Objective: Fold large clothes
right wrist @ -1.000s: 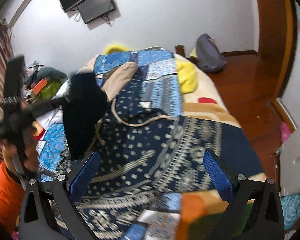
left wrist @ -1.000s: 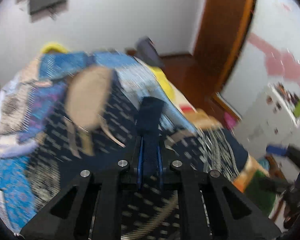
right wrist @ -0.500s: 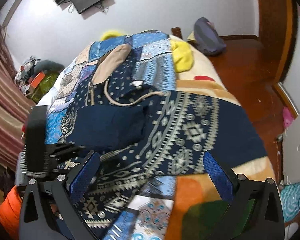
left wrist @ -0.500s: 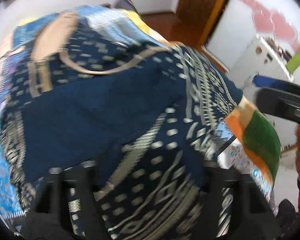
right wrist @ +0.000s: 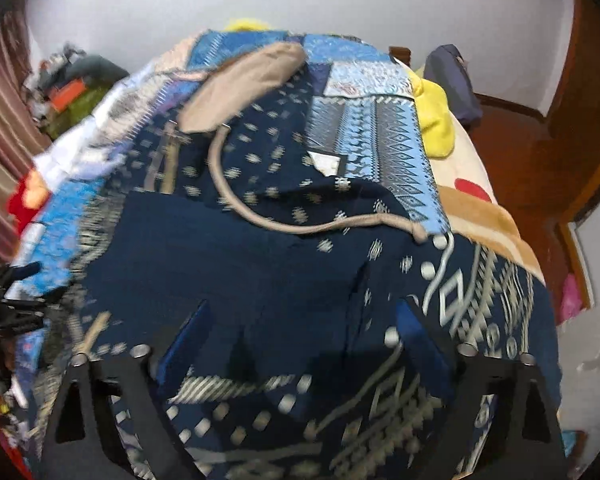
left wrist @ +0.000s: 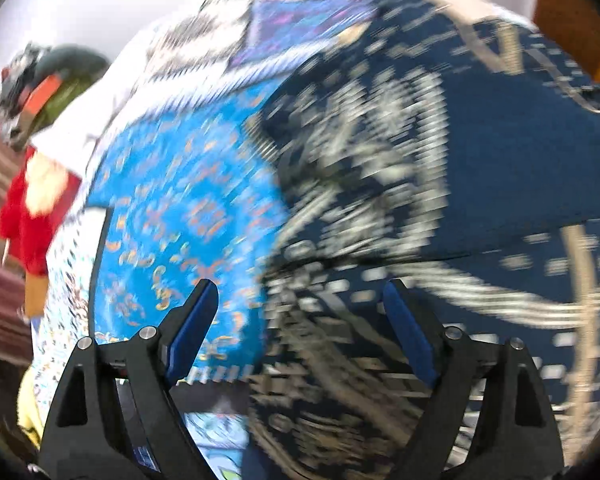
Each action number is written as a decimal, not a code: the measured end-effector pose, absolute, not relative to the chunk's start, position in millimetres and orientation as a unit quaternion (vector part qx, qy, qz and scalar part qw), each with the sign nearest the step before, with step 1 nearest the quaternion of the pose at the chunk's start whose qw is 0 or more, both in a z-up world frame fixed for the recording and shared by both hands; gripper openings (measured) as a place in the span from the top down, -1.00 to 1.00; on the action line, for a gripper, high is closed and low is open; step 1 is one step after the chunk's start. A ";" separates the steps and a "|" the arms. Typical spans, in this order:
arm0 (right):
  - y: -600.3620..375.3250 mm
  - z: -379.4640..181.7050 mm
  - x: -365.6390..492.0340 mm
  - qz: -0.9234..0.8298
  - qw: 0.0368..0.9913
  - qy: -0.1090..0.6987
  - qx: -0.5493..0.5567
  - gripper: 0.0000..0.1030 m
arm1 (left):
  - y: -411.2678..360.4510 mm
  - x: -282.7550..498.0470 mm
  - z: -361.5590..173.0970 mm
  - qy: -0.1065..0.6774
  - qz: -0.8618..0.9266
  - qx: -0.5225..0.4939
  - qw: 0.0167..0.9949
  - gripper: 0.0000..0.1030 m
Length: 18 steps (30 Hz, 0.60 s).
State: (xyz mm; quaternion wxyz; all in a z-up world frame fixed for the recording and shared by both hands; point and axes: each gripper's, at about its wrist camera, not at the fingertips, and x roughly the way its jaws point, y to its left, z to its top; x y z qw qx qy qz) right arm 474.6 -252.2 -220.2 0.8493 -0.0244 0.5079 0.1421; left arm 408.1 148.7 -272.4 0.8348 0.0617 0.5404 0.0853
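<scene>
White walls and a wooden floor surround the bed [right wrist: 480,216] below me. Both my grippers point down at it. Jaws of my left gripper [left wrist: 300,312] have just been opening and stand apart with nothing pressed between them. Jaws of my right gripper [right wrist: 300,324] have just been closing a little, yet remain apart, empty. Under both lies the navy patterned garment [right wrist: 260,264], spread over the blue patchwork cover [right wrist: 376,128]; its beige hood [right wrist: 244,84] points to the far side.
</scene>
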 end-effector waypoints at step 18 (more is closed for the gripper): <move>-220.2 -243.6 472.2 0.061 0.863 0.463 -0.193 0.04 | 197.9 405.2 -308.7 0.514 0.155 0.005 0.844 -0.65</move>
